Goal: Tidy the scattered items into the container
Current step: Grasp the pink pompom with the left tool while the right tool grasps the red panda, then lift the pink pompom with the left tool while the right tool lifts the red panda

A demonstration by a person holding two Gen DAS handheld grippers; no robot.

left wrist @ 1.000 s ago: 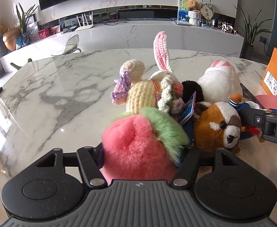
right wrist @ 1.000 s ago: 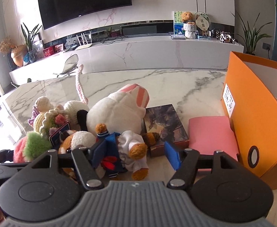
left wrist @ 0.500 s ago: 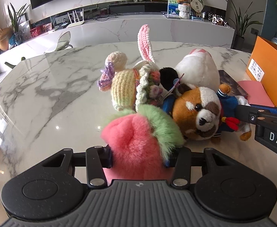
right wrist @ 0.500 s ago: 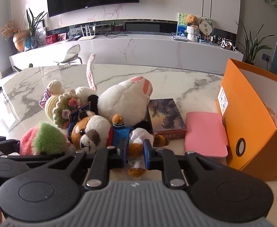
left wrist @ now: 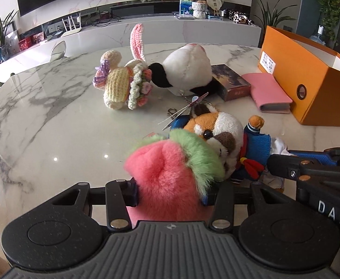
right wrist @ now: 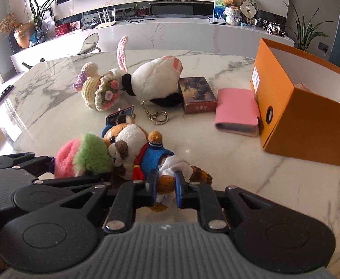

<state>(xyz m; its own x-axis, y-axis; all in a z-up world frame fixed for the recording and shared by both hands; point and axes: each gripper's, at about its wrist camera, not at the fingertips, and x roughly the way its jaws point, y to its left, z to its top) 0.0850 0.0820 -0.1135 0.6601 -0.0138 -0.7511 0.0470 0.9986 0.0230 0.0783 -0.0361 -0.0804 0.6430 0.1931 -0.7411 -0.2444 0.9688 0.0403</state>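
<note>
My left tool (left wrist: 170, 193) is clamped on the pink and green fluffy toy (left wrist: 170, 174). My right tool (right wrist: 166, 188) is closing, its pads pressing the legs of the dog toy (right wrist: 132, 148). Both toys are near the orange box (right wrist: 309, 121), which stands on the tabletop (right wrist: 216, 153) to their right.

The left tool (left wrist: 170, 193) clamps a pink-and-green fuzzy toy (left wrist: 170, 174), apparently lifted off the marble table (left wrist: 53, 127).
</note>
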